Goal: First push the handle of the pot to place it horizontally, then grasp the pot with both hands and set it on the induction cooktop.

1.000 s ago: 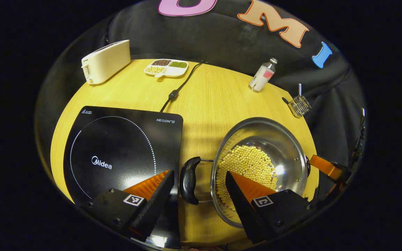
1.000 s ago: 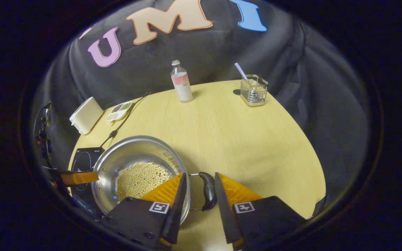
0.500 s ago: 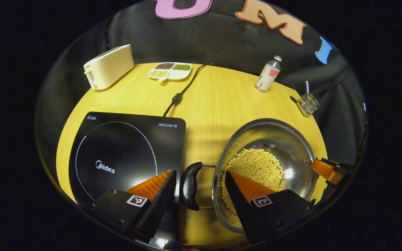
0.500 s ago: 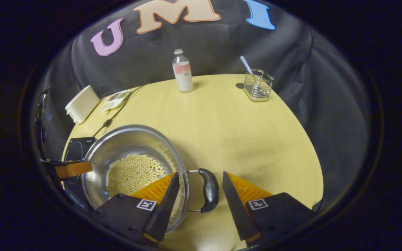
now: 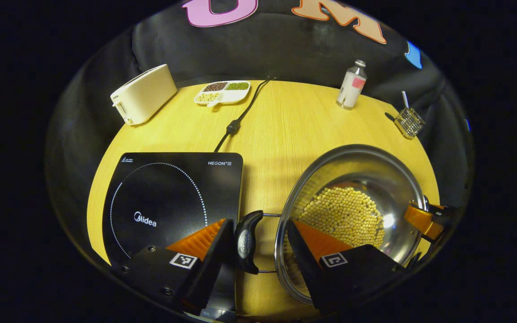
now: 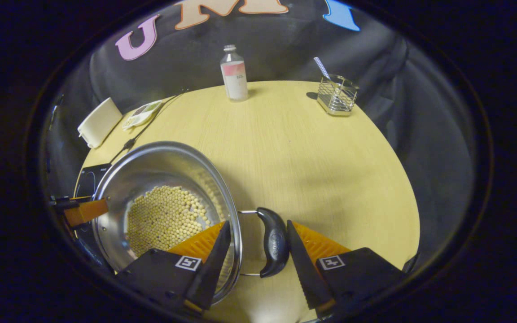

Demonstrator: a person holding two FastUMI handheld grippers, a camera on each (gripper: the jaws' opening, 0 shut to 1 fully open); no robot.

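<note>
A steel pot (image 5: 352, 170) of yellow beans (image 5: 343, 215) stands on the wooden table, right of the black induction cooktop (image 5: 168, 197). Its black left handle (image 5: 247, 242) lies flat between the fingers of my left gripper (image 5: 258, 235), which is open; one finger is beside the handle and the other sits inside the rim. In the right gripper view the pot (image 6: 151, 166) is at the left. My right gripper (image 6: 256, 235) is open and straddles the rim and the black right handle (image 6: 274, 242), its outer finger against that handle. Each view shows the other gripper at the pot's far rim.
At the back of the table (image 5: 285, 130) are a cream toaster (image 5: 144, 93), a divided dish of beans (image 5: 222, 92), a bottle (image 5: 352, 85) and a wire basket (image 5: 409, 122). The cooktop's power cord (image 5: 240, 114) runs to the back edge.
Both grippers have moved in, so each handle sits deeper between the fingers and the pot looks larger. The right gripper's jaws stand wider than a second ago.
</note>
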